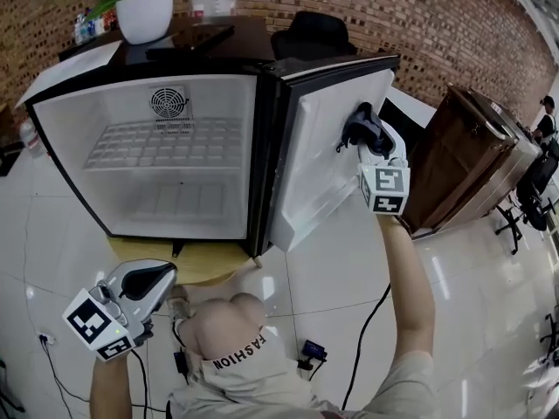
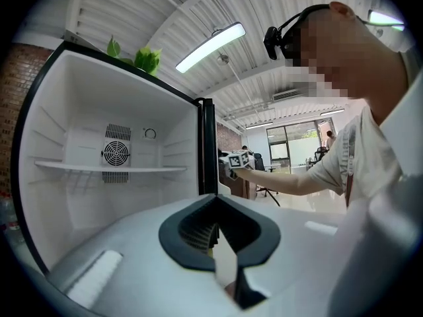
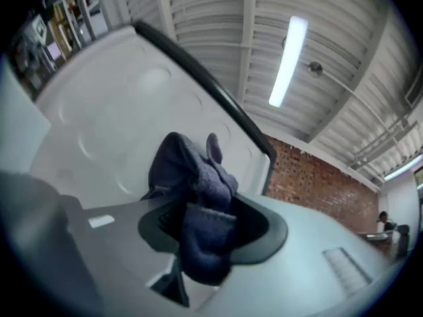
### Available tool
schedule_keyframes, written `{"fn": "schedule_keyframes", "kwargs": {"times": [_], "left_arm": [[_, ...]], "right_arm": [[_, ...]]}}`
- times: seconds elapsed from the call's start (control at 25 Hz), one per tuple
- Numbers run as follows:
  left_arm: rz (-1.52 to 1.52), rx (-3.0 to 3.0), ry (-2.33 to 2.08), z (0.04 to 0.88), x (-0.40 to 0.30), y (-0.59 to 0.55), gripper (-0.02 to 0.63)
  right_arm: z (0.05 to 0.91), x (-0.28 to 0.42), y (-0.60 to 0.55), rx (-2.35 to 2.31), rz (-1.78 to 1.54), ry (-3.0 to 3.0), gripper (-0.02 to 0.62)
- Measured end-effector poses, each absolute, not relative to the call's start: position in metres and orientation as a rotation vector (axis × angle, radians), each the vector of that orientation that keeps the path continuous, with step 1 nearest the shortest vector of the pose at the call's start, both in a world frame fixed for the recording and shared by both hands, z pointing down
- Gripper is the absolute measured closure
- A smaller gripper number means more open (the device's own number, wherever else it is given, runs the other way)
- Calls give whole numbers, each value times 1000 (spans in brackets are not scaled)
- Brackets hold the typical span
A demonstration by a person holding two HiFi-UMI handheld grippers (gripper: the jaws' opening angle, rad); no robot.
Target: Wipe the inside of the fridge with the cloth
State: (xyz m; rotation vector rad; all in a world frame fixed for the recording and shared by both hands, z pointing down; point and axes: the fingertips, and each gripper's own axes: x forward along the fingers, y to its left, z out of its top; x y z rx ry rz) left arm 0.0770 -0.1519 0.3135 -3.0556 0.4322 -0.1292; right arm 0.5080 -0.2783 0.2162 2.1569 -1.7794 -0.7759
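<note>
Two tools are in our hands. The right tool (image 1: 361, 132) is at the middle right of the frame. Its jaws are closed a little way round the dark cloth (image 3: 198, 190), which bunches up out of them. The cloth is up against the white inner side of the open door (image 1: 323, 182); we cannot tell how hard it presses. The left tool (image 1: 155, 279) is at the lower left, shut tight with nothing in it. We think the step now is wiping the door. To do it well, we should grip firmly so the cloth does not slip out. We should push its soft part flat and go in long rows from top to bottom, into the round dents too. The inside of the fridge (image 1: 65, 142) looks not yet wiped. In there the shelf (image 1: 166, 142) and the round fan (image 1: 168, 103) could catch the cloth, so we should go slowly round them. The door may swing away when pushed, and the free left tool could steady it. A plant pot (image 1: 146, 14) stands on top of the fridge. A wooden cabinet (image 1: 463, 155) is near the door at the right, and cables (image 1: 371, 321) lie on the floor.
</note>
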Motion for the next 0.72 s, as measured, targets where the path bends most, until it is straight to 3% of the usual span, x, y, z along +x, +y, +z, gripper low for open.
{"fn": "schedule_keyframes", "kwargs": {"times": [0.16, 0.28, 0.52, 0.72], "left_arm": [[-132, -3070, 446, 316, 78, -163, 606], [-122, -3083, 444, 319, 82, -165, 606], [-137, -3060, 403, 317, 89, -155, 606], [-130, -3060, 432, 315, 79, -152, 606]], "right_arm": [[198, 354, -208, 1758, -1146, -2110, 443], [238, 306, -209, 1542, -1124, -1996, 456], [250, 372, -230, 1684, -1162, -1821, 448], [259, 462, -283, 1934, -941, -1705, 449]]}}
